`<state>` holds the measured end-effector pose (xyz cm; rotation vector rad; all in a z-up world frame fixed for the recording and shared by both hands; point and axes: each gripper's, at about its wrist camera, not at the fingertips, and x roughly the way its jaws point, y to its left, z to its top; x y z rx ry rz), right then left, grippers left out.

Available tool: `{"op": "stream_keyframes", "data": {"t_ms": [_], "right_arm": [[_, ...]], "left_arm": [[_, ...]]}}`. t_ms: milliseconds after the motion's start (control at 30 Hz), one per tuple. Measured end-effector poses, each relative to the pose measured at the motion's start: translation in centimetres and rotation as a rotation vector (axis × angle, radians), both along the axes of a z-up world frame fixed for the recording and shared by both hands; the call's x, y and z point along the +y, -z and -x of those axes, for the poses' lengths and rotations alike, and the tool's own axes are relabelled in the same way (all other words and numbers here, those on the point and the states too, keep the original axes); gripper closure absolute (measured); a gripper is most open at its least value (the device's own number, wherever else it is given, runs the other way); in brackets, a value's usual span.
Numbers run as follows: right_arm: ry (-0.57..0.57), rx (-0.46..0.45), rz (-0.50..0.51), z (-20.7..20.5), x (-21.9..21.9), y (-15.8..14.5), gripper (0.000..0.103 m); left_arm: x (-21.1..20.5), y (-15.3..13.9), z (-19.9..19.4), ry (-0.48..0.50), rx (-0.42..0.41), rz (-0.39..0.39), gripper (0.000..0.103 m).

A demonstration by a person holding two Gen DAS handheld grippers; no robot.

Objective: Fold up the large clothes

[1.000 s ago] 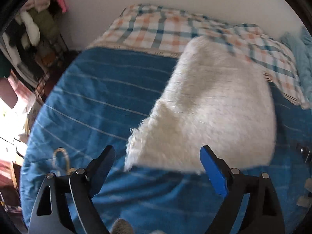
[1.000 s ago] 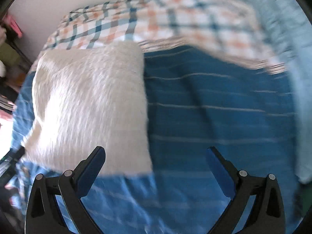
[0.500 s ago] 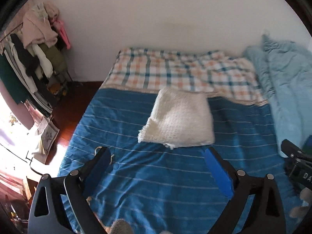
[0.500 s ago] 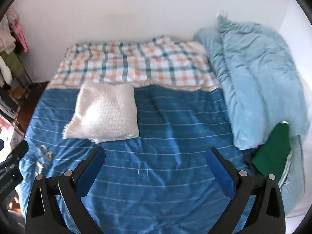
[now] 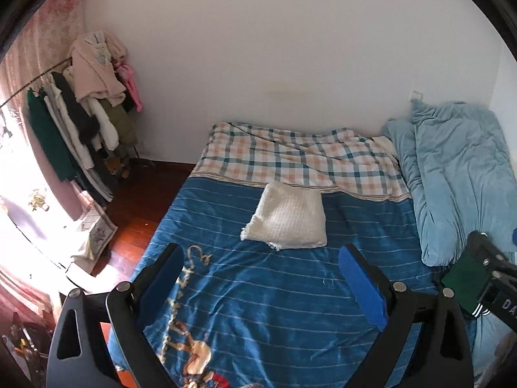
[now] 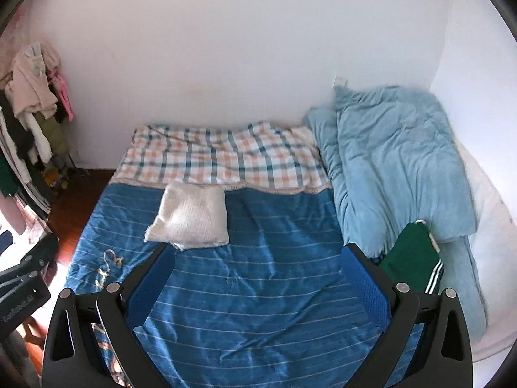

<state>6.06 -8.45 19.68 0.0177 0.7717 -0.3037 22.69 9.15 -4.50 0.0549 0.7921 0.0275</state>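
White letters "DA" show, cut off, on the right tongs' black body

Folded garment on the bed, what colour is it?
The folded garment is cream-white with a fuzzy knit texture, best seen in the left wrist view.

Centre of both views: folded white garment, a nubby, fuzzy knit cloth with a frayed fringe at its lower left corner. Beneath it, blue striped bedspread, smooth woven cloth with a slight sheen and soft creases. Above, checked sheet, thin matt cotton-like cloth. Right of frame: pale blue duvet, soft matt quilted cloth. Left of frame: floor, glossy reddish wood. Foreground: left gripper and right gripper, matt black plastic arms, blue textured pads, bright metal pins.
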Motion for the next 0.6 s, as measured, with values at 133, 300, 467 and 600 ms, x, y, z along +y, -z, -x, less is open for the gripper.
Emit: {"op": "stream_keyframes", "data": {"t_ms": [133, 300, 467, 600], "right_arm": [[-0.006, -0.039, 0.007, 3.0, 0.2, -2.8, 0.0], [-0.01, -0.054, -0.005, 6.0, 0.4, -5.0, 0.0], [-0.009, -0.071, -0.006, 7.8, 0.3, -6.4, 0.0], [-0.007, -0.091, 0.006, 9.1, 0.2, -7.3, 0.0]], "left_arm": [[0.1, -1.7, 2.3, 0.005, -0.015, 0.008, 0.005], [0.1, -3.7, 4.7, 0.016, -0.052, 0.011, 0.005], [0.1, -5.0, 6.6, 0.026, -0.087, 0.011, 0.005], [0.1, -5.5, 7.4, 0.03, -0.102, 0.006, 0.005]]}}
